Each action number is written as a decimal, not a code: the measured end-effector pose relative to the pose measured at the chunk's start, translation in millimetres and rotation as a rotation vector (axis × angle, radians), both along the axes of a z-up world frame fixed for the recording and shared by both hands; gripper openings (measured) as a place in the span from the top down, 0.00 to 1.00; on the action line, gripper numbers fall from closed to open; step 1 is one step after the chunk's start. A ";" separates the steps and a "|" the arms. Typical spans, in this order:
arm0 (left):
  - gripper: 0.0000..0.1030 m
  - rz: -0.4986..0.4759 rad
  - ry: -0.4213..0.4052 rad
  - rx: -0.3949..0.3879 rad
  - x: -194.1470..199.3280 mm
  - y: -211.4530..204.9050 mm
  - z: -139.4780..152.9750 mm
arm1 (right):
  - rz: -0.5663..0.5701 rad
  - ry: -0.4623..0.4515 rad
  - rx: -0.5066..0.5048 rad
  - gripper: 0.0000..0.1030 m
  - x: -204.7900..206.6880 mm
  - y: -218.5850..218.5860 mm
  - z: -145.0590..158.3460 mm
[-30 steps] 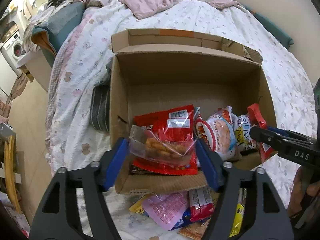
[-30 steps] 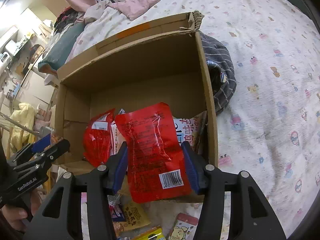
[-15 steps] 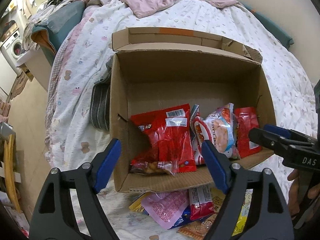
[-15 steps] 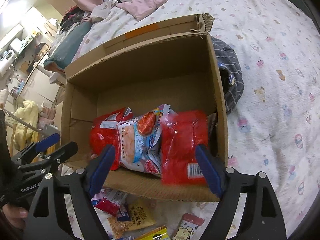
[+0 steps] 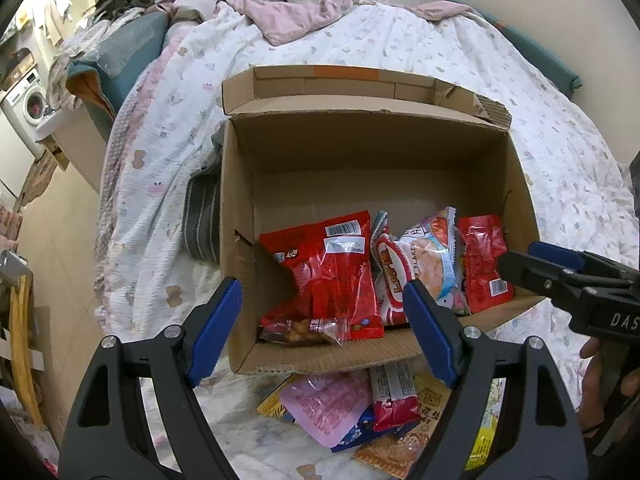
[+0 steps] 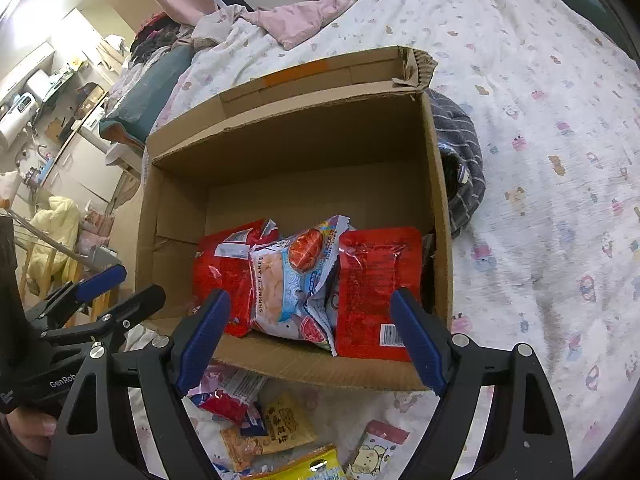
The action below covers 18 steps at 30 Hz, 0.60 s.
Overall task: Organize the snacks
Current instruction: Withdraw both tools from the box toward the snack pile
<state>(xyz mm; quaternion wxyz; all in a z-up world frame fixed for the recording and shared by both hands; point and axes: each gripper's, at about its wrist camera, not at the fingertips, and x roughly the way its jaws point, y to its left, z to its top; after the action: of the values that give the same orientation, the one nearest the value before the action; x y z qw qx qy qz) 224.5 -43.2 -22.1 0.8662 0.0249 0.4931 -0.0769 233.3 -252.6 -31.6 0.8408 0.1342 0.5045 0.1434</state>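
Both blue-padded grippers hang wide open and empty over the brown cardboard box [image 5: 240, 240] on the bed: left gripper [image 5: 322, 329], right gripper [image 6: 310, 336], its jaws just opened. The red foil snack packet [image 6: 376, 292] lies inside, near the right wall

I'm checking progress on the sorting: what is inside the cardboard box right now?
The cardboard box holds a large red snack bag, a shrimp flakes bag and a flat red packet, lined up along the near wall. Anything beneath them is covered.
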 end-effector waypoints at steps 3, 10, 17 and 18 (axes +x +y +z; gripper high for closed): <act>0.22 0.002 -0.009 0.005 -5.6 0.7 2.8 | -0.002 -0.007 -0.003 0.18 -3.9 -1.8 5.0; 0.22 0.022 -0.025 0.010 -19.4 5.1 6.4 | -0.005 -0.021 -0.019 0.18 -15.5 -4.4 14.2; 0.22 0.063 -0.008 -0.007 -36.2 18.5 11.0 | -0.018 -0.020 -0.009 0.18 -33.4 -13.6 16.9; 0.22 0.068 -0.013 -0.004 -39.0 20.3 12.5 | -0.016 -0.021 -0.014 0.18 -36.5 -14.6 16.7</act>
<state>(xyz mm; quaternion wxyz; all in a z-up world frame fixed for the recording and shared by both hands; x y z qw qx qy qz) 185.5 -22.9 -9.5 0.8716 0.0069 0.4878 -0.0483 196.8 -267.2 -15.0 0.8482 0.1310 0.4954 0.1344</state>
